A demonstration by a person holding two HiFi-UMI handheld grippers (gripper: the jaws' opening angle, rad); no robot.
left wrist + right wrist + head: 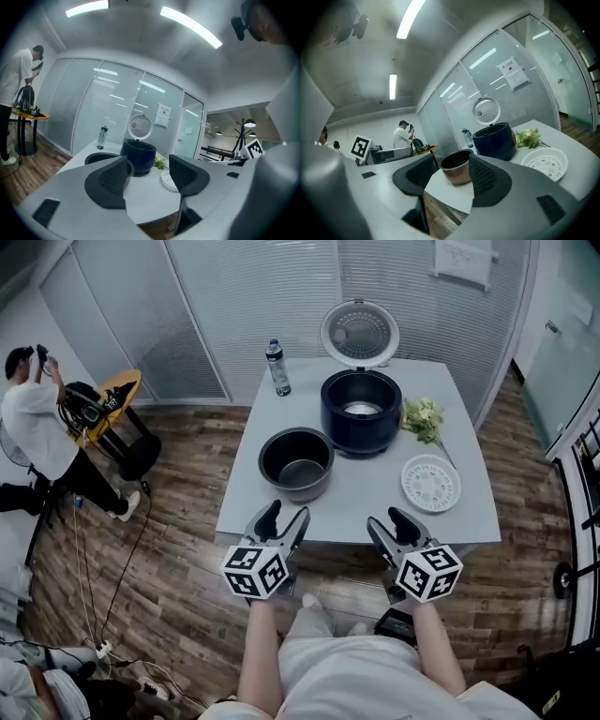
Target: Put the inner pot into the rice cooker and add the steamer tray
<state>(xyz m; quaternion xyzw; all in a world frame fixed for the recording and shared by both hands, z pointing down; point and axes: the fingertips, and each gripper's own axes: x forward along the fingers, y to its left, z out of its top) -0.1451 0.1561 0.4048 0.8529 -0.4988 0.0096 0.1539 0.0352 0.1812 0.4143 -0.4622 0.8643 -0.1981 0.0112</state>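
At the table's near edge, 6 o'clock: left gripper [287, 512] and right gripper [386, 518], jaws of both spread wide, nothing between the pads. At 12 o'clock from the left gripper, inner pot [296, 462], upright on the table [366, 493]. At 1 o'clock from the pot, rice cooker [361, 412], lid raised, cavity vacant. Toward 4 o'clock from the cooker, steamer tray [430, 483], lying flat. For a sound lift: pinch opposite sides of the pot rim, keep level, lower straight into the cavity; tray afterwards.
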